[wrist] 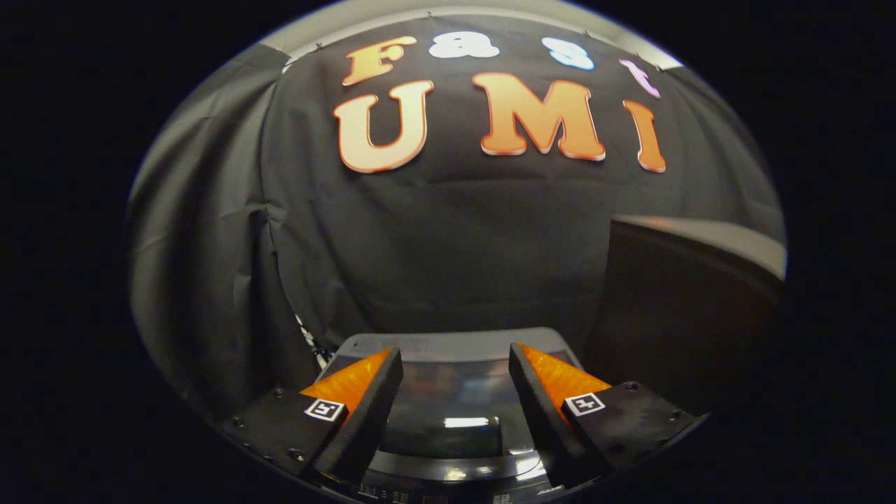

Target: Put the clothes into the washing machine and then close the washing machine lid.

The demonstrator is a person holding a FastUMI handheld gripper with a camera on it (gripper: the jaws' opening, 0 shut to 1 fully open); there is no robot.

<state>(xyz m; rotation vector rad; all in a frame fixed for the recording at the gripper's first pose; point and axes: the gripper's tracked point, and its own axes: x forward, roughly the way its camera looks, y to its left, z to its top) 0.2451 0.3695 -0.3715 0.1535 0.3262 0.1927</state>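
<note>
Since your gripper (455,357) hangs with fingers spread and nothing between them above the washing machine (448,346), whose glossy lid (448,420) appears down, judge first whether clothes are inside; none are visible.

Gripper (455,357) fingers spread, empty, above the washing machine's closed lid (451,392).

1. The tongs (455,353) point forward and roughly level, both fingers showing side by side.
2. The fingers (364,413) stand well apart with a wide gap between their tips.
3. Nothing is gripped between them, and neither pad presses on anything.
</note>
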